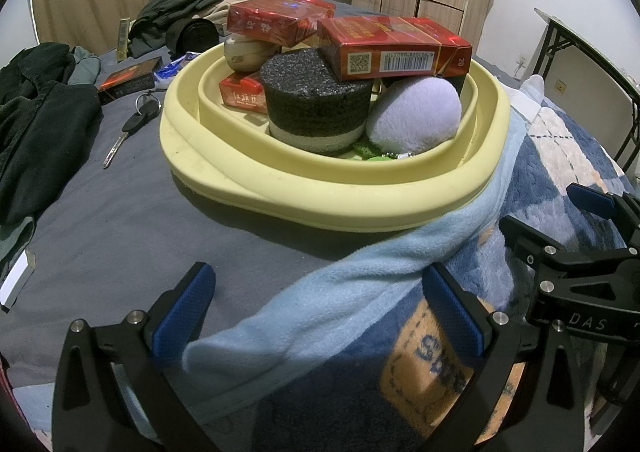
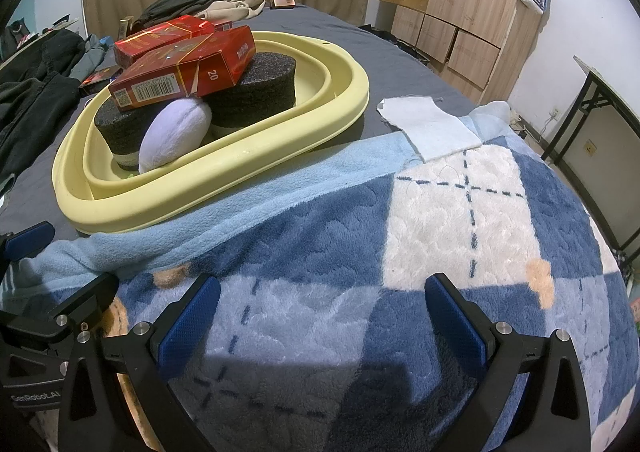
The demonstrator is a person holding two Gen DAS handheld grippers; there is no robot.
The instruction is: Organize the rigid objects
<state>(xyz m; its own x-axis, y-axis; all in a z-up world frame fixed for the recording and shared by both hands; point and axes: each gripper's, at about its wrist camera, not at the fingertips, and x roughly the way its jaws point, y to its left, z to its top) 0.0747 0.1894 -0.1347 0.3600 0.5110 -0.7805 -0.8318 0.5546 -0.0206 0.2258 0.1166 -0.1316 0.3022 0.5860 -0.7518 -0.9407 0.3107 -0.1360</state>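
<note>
A pale yellow basin (image 1: 256,187) (image 2: 224,171) lies on the bed. It holds red cigarette boxes (image 1: 394,47) (image 2: 180,75), a black foam cylinder (image 1: 316,103) (image 2: 256,87), a lavender plush ball (image 1: 416,111) (image 2: 176,131) and a wooden ball (image 1: 244,51). My left gripper (image 1: 316,316) is open and empty, low in front of the basin over a light blue blanket hem (image 1: 340,292). My right gripper (image 2: 320,324) is open and empty over the blue checked blanket (image 2: 440,211). Each gripper shows at the edge of the other's view.
A key (image 1: 128,131), a dark box (image 1: 128,79) and a camera lens (image 1: 196,35) lie on the grey sheet left of the basin. Dark clothes (image 1: 36,123) pile at the left. A white cloth (image 2: 428,123) lies right of the basin. A wardrobe (image 2: 460,11) and a black table (image 2: 600,107) stand beyond.
</note>
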